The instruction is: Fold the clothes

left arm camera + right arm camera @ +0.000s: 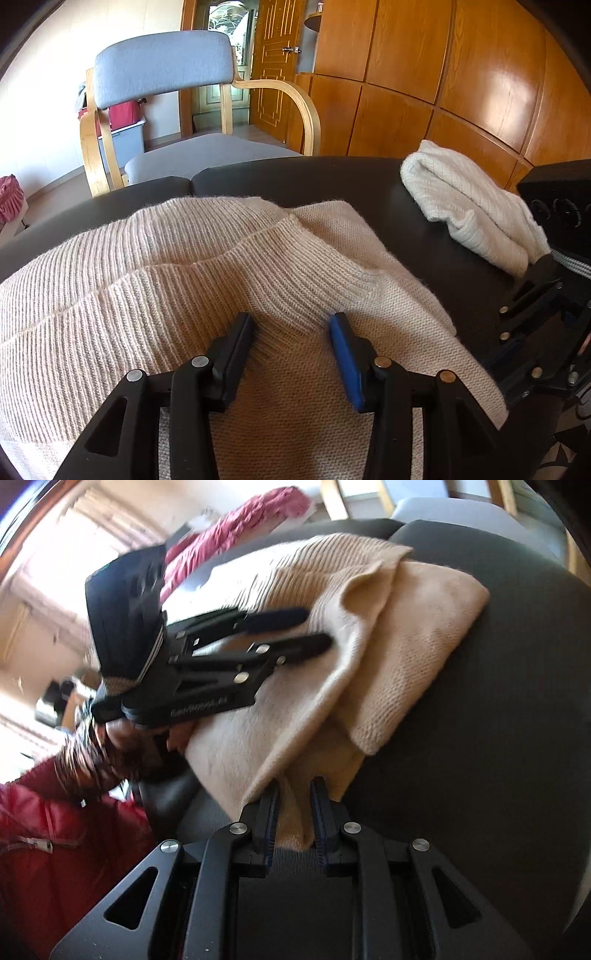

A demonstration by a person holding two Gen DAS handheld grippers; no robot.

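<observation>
Nearby, white folded knit [469, 210] lies beside beige sweater [229, 273] on table [332, 181].

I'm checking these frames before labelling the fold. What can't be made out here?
- Left wrist view: the near part of the beige sweater is hidden under the left tongs and cut by the bottom edge.
- Left wrist view: the white knit is partly hidden by the right tongs.
- Right wrist view: the hand is motion-blurred.
</observation>
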